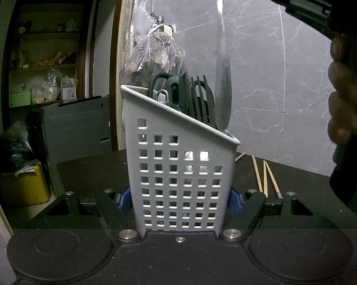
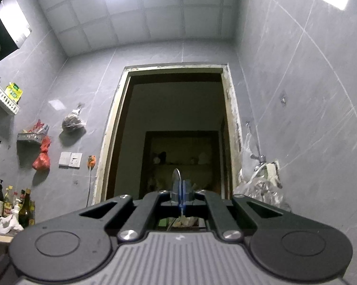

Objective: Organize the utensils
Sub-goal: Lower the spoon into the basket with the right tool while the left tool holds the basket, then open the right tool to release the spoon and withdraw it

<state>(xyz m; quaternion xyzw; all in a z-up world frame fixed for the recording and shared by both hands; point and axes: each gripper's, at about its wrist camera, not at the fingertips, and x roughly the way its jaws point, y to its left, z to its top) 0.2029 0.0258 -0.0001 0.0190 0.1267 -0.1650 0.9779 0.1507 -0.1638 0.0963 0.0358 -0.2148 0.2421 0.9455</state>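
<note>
Two grippers show here, each only in part. The left gripper has its blue pads pressed against the two sides of a white perforated utensil holder, which stands upright on a dark table; the fingertips themselves are mostly hidden behind the holder's walls. Inside it stand scissors with dark green handles, a dark slotted spatula and some small metal piece that is hard to make out. A metal spoon hangs handle-down, its handle end dipping into the holder's low corner, while its bowl at the top edge is partly covered by the right gripper, of which the left camera catches only a black corner and blurred fingers of the person's hand. From the right wrist camera that gripper is closed tight on the spoon, seen edge-on as a thin sliver between the pads, pointing up at a doorway. Wooden chopsticks lie on the table to the right of the holder, their near ends cut off by the left gripper.
</note>
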